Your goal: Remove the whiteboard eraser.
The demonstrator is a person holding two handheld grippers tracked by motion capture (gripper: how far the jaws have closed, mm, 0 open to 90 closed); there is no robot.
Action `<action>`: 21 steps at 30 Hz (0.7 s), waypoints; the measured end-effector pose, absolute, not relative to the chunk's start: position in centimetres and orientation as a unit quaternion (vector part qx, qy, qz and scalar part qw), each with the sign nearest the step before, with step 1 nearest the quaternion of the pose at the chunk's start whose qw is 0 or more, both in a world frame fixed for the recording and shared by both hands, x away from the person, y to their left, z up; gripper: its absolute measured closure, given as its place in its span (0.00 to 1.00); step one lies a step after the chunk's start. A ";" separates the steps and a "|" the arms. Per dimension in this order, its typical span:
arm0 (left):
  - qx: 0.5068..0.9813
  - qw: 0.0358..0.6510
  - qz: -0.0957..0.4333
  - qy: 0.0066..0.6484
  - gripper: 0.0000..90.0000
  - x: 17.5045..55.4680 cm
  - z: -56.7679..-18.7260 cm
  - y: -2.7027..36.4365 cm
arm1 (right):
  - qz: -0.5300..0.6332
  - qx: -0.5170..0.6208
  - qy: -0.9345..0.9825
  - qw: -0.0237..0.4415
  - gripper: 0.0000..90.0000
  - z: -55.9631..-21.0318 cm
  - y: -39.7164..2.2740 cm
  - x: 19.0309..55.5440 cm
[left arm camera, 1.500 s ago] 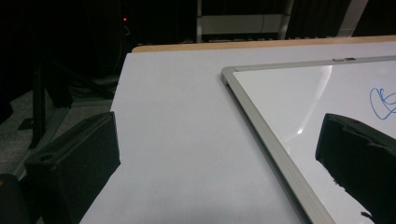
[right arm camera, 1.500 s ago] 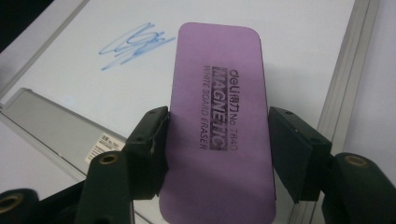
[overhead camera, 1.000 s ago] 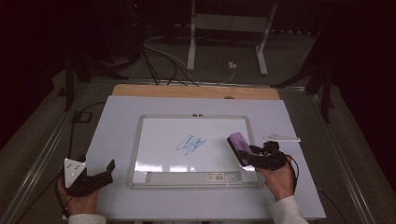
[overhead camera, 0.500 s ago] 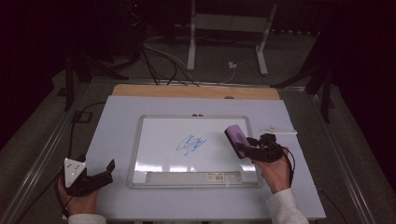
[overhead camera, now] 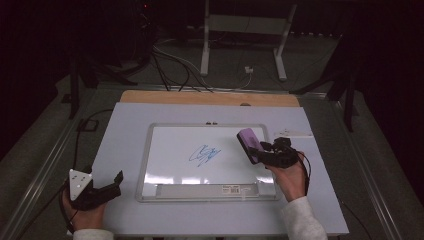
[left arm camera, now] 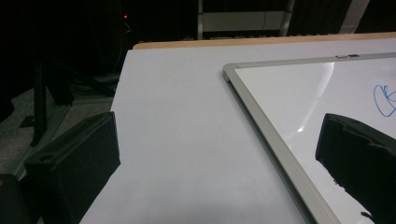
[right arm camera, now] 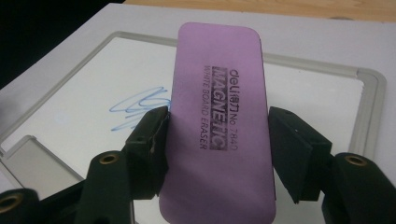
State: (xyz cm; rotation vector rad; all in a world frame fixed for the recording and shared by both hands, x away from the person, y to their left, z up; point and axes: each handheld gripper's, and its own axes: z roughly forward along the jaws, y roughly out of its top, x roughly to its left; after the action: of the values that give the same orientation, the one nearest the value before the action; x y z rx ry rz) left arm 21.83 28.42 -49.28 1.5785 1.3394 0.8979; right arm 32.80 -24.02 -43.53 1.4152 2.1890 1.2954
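Currently the purple eraser (right arm camera: 219,126) is held between the jaws of the right gripper (overhead camera: 267,155), right of centre in the high view, above the right part of the whiteboard (overhead camera: 170,165). In the right gripper view the left jaw is pressed to the eraser's edge; a gap is seen at the right jaw, so the clamp looks partial. Risk, as judged: the eraser could be twisted or dropped, since its smooth plastic back offers little friction and the hold is one-sided. The left gripper (overhead camera: 97,189), lower left, is kept wide apart, nothing held, resting on the matte white table (overhead camera: 125,120). Farther up, the blue scribble (overhead camera: 204,154) is seen mid-board on a glossy surface framed in rounded grey metal. A smear is possible if contact is tilted.
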 end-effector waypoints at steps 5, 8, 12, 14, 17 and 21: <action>0.631 0.429 0.360 0.536 0.01 21.8 -49.3 28.5 | 0.438 0.478 0.752 0.121 0.46 -43.3 -23.4 33.4; 0.631 0.429 0.360 0.536 0.01 21.8 -49.3 28.5 | 0.440 0.474 0.753 0.125 0.46 -43.1 -23.1 33.7; 0.631 0.429 0.361 0.535 0.01 21.7 -49.2 28.5 | 0.446 0.470 0.751 0.127 0.46 -43.0 -22.7 34.2; 0.630 0.430 0.362 0.535 0.01 21.7 -49.1 28.4 | 0.442 0.469 0.753 0.129 0.46 -43.1 -22.5 34.4; 0.633 0.429 0.362 0.534 0.01 21.8 -49.1 28.4 | 0.441 0.466 0.756 0.131 0.46 -43.2 -22.2 34.7; 0.632 0.429 0.360 0.535 0.01 21.8 -49.2 28.4 | 0.446 0.466 0.753 0.128 0.46 -43.2 -22.0 35.0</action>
State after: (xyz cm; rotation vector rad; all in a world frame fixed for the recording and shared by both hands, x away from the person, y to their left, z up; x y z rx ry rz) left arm 21.82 28.41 -49.23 1.5783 1.3356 0.8999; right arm 35.02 -22.00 -43.20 1.3557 2.1910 1.2956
